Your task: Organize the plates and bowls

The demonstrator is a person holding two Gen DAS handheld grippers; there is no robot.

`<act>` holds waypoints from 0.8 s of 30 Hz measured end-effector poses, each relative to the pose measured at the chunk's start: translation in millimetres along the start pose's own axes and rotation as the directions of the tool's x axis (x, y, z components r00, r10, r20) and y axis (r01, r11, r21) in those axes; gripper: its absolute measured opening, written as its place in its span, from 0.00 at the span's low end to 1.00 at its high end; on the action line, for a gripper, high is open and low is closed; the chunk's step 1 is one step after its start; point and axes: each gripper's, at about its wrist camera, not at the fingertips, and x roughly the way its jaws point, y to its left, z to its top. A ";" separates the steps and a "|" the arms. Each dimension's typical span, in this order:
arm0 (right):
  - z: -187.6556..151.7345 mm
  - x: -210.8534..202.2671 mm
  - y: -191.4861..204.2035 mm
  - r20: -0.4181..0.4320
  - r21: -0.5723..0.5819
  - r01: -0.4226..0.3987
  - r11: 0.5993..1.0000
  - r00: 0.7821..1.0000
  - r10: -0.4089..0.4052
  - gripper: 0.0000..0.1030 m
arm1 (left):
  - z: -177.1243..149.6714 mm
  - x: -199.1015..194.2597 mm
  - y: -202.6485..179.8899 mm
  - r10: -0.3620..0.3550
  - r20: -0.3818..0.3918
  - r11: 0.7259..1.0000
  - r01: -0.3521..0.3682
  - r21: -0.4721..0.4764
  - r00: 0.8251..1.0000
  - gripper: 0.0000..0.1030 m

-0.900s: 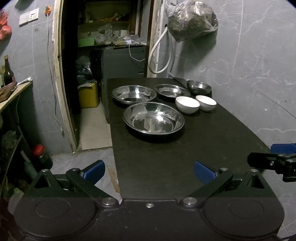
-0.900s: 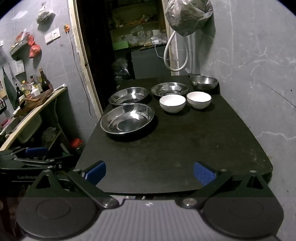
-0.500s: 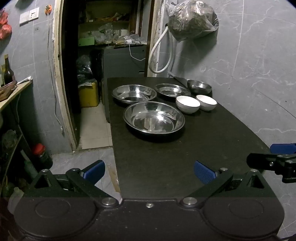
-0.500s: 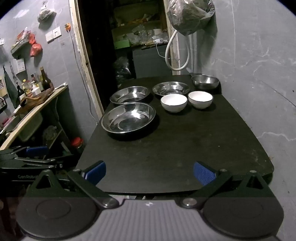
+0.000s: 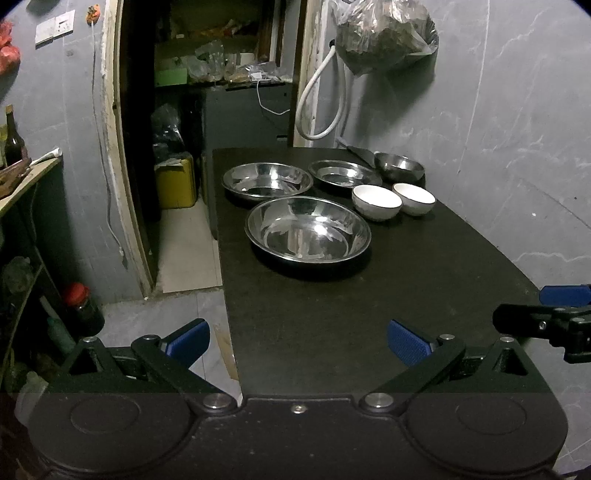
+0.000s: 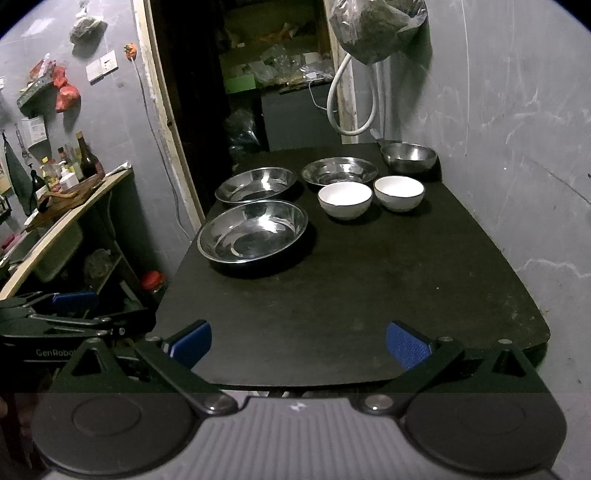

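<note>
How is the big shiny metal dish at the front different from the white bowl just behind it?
The wide, shallow stainless steel dish is mirror-bright and reflects the room; the small white ceramic bowl is matt and plain inside. The steel dish is far broader and flatter, the white bowl narrower with steeper sides. The steel dish lies nearer the table's front and left edge; the white bowl sits further back, beside a second white bowl. Both stand upright, empty, on the black table.

Bulging clear plastic bag (image 5: 384, 35) hangs on far wall; looped white hose (image 5: 317, 107) below; yellow canister (image 5: 175, 181) in doorway, left.
</note>
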 end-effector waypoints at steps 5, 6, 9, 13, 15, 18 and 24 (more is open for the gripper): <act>2.6 6.2 -2.8 -0.015 0.000 0.002 1.000 1.000 -0.002 1.00 | 0.8 7.6 0.7 -0.008 -0.019 1.000 0.008 -0.007 1.000 0.99; 3.5 8.3 -3.8 -0.019 0.000 0.002 1.000 1.000 -0.002 1.00 | 1.1 9.1 0.7 -0.009 -0.022 1.000 0.009 -0.008 1.000 0.99; 5.9 14.8 -6.7 -0.031 0.000 0.001 1.000 1.000 -0.001 1.00 | 2.9 15.1 1.2 -0.012 -0.032 1.000 0.012 -0.013 0.999 0.99; 10.0 25.5 -10.8 -0.048 -0.002 0.000 1.000 0.999 0.000 1.00 | 6.6 25.4 0.9 -0.011 -0.047 1.000 0.010 -0.018 0.999 0.99; 14.2 34.1 -15.3 -0.059 -0.003 -0.002 1.000 0.998 0.002 1.00 | 10.4 31.9 0.6 -0.005 -0.054 1.000 0.004 -0.020 0.999 0.99; 21.9 43.9 -21.1 -0.062 -0.009 -0.005 1.000 0.998 0.005 1.00 | 18.9 39.0 3.0 0.011 -0.043 0.999 -0.013 -0.036 0.999 0.99; 49.5 69.3 -35.7 -0.057 -0.042 -0.031 0.999 0.998 0.028 1.00 | 52.4 69.0 16.5 0.092 -0.015 0.990 -0.093 -0.109 0.996 0.99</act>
